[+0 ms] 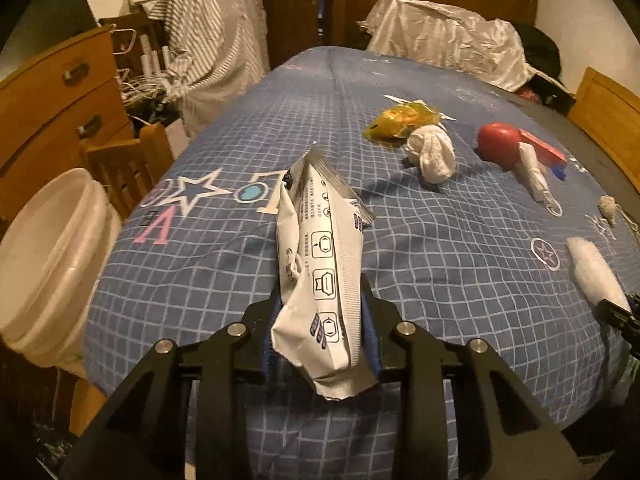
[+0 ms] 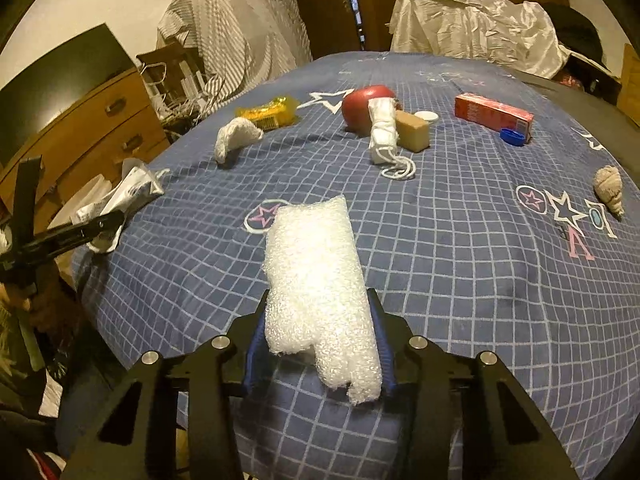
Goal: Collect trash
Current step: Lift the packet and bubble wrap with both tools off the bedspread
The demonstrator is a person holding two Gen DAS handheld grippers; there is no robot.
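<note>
On the blue checked bedspread (image 1: 440, 240), left fingers (image 1: 370, 300) pinch a white wrapper (image 1: 320, 272), right fingers (image 2: 380, 320) pinch foam (image 2: 316, 280)

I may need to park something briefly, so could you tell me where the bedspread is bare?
Bare: the wide patch between the bubble wrap and seashell, and the far stretch toward the white sheet. Crowded: the band from yellow wrapper past the apple to the red carton.

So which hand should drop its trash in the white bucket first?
Probably the left. Its fingers grip the white wrapper, and the white bucket sits just to its left. The right holds the foam piece, farther over.
</note>
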